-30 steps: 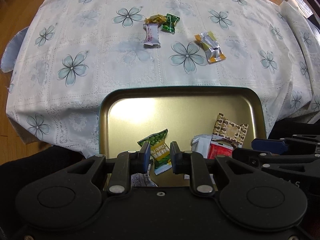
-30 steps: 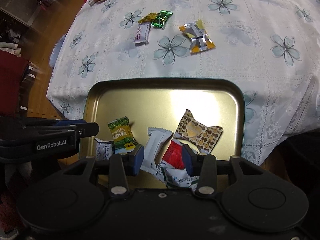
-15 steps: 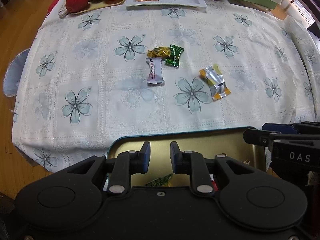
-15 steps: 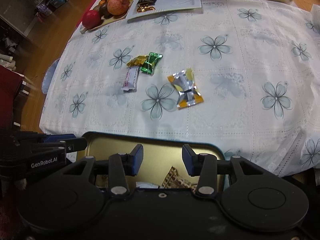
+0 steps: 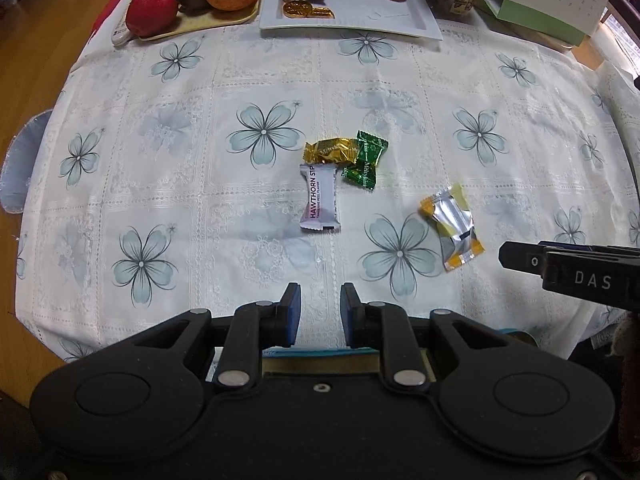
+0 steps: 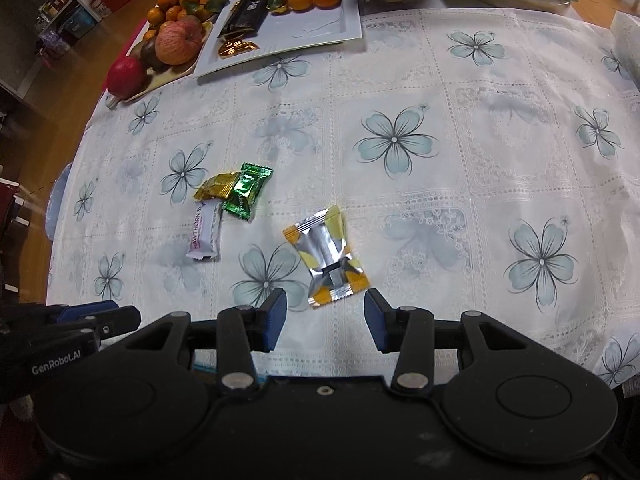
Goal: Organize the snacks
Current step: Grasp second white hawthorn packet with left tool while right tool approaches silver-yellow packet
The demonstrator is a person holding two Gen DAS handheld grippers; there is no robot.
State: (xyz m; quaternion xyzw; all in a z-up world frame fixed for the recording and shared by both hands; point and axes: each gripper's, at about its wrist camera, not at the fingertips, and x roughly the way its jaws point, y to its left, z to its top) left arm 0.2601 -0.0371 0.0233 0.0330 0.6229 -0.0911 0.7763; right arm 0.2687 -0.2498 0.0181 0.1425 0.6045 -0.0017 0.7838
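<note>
Flowery desk holds four snacks; my left tongs and right tongs gape, holding nothing.

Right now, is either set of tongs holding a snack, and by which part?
Nothing is held. The left tongs and right tongs are both empty; the silver-and-yellow snack packet lies free on the tablecloth.

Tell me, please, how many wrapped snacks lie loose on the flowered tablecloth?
4: a gold candy, a green candy touching it, a white hawthorn bar just below them, and a silver-and-yellow packet apart to the right. Grippers hide the near edge.
</note>
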